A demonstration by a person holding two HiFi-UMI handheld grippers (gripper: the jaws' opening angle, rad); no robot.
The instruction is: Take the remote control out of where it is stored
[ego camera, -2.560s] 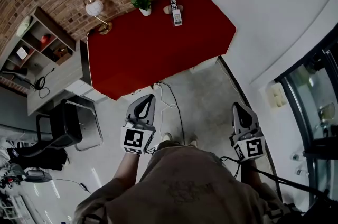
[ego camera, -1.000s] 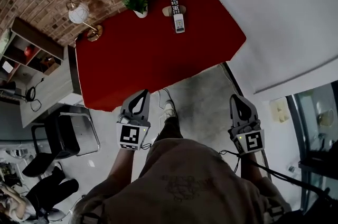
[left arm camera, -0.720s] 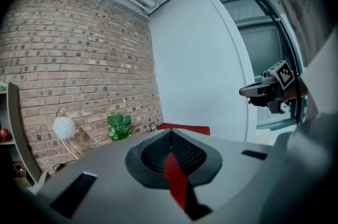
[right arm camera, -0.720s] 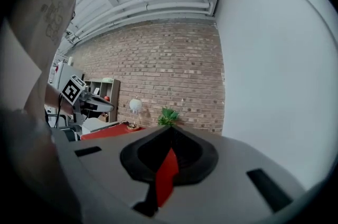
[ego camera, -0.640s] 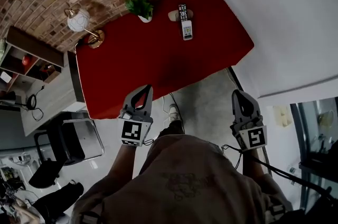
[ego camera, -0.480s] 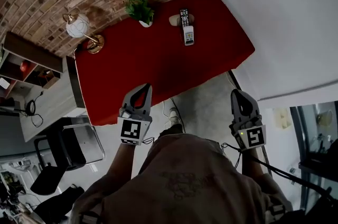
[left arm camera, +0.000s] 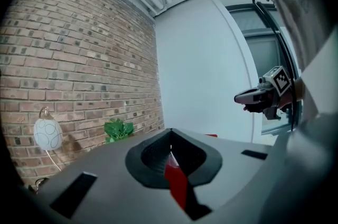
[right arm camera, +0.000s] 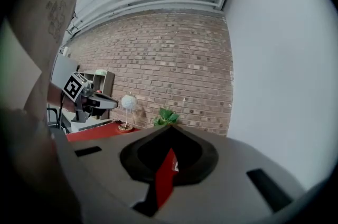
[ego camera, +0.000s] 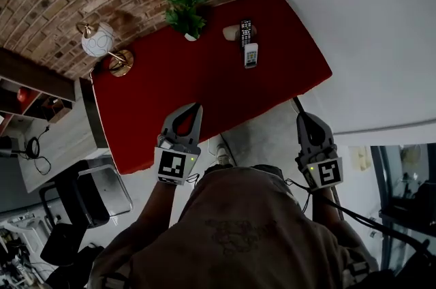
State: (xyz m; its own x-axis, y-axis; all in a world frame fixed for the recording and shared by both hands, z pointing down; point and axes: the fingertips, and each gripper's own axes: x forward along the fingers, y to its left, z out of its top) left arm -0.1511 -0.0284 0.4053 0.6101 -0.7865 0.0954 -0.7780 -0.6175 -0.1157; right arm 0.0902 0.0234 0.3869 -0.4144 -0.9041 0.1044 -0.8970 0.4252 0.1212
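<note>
On the far side of the red table (ego camera: 204, 86) a dark remote (ego camera: 246, 31) rests on a small beige holder (ego camera: 231, 32). A white remote (ego camera: 251, 54) lies just in front of it. Both grippers are held level, well short of the remotes. My left gripper (ego camera: 196, 105) is over the table's near edge, its jaws shut on nothing (left arm camera: 170, 132). My right gripper (ego camera: 302, 115) is over the floor by the table's right corner, also shut and empty (right arm camera: 170, 128).
A potted plant (ego camera: 187, 5) and a globe lamp (ego camera: 99, 41) stand at the table's back by the brick wall. A white wall runs along the right. A dark chair (ego camera: 82, 195) and a grey desk (ego camera: 54, 138) are to the left.
The person has walked toward the table, which now lies closer. The left gripper has come over its near edge and the right one up to its corner. Both jaws stay shut.
</note>
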